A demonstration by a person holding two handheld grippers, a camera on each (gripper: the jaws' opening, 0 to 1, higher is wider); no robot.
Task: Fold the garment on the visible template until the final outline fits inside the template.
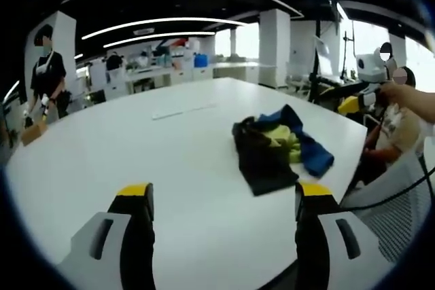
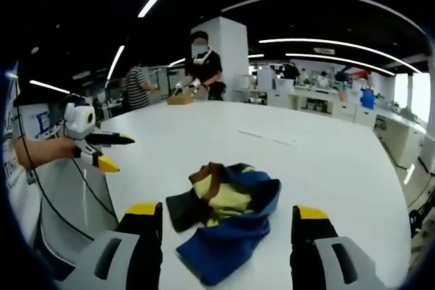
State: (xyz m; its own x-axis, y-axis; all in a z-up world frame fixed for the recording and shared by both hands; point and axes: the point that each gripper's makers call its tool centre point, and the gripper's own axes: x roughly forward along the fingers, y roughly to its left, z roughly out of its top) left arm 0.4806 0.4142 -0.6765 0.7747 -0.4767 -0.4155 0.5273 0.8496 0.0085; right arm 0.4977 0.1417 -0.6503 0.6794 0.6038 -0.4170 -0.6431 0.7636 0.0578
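Lying crumpled at twelve o'clock, the black, yellow and blue fabric garment (image 2: 224, 219) risks bunching further if either released, empty gripper (image 1: 221, 202) pinches several layers.

- Your garment (image 1: 279, 151) is crumpled in three colours: black, royal blue and a pale yellow patch; from the right gripper view a brown strip shows too.
- The table (image 1: 170, 168) under it is plain white, no pattern.
- Your left gripper (image 1: 224, 198) has black jaws with yellow tips on a grey body.
- Your right gripper (image 2: 228, 219) matches: black jaws, yellow tips, grey body.
- The person (image 2: 202, 66) at the far table edge wears a black top.
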